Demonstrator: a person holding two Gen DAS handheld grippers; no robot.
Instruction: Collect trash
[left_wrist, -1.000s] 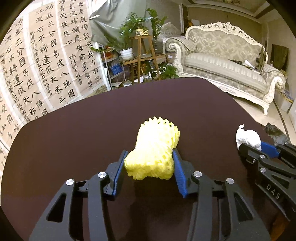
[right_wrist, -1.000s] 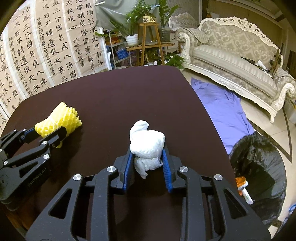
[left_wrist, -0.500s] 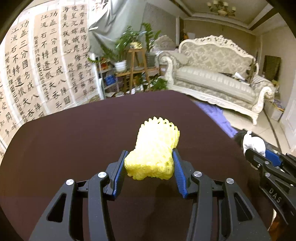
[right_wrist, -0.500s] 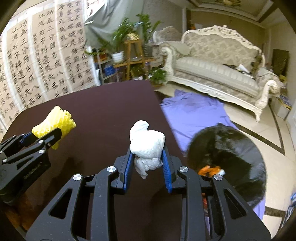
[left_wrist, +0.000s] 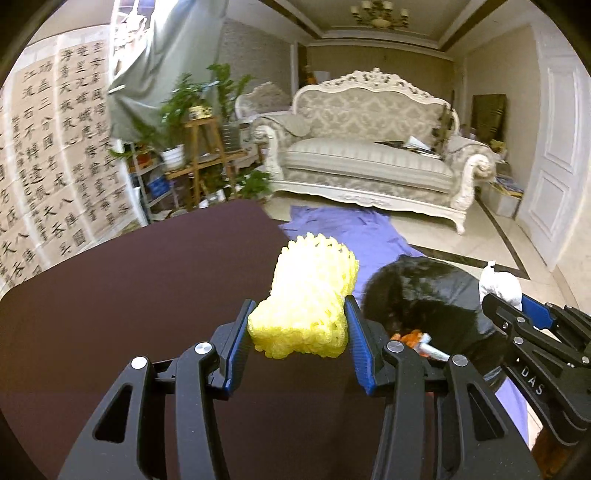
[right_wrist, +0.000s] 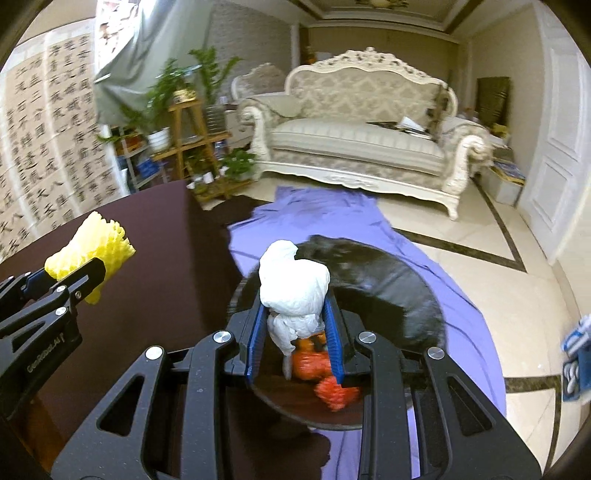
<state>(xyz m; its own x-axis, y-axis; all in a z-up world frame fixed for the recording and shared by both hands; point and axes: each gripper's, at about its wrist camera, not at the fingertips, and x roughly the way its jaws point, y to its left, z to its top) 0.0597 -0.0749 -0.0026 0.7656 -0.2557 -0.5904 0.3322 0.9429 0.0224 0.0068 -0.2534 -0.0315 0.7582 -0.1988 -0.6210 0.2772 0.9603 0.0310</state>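
left hand-held gripper (left_wrist: 297, 332) clamped on yellow foam net (left_wrist: 308, 302), above dark tabletop (left_wrist: 147, 295) edge | right hand-held gripper (right_wrist: 295, 325) clamped on white tissue wad (right_wrist: 293, 284), over black trash bag (right_wrist: 388, 280) on floor | orange scraps (right_wrist: 325, 376) inside bag | purple cloth (right_wrist: 332, 214) under bag

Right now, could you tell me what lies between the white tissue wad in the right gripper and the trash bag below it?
Nothing: in the right wrist view the tissue wad hangs over the open trash bag, only orange scraps inside.
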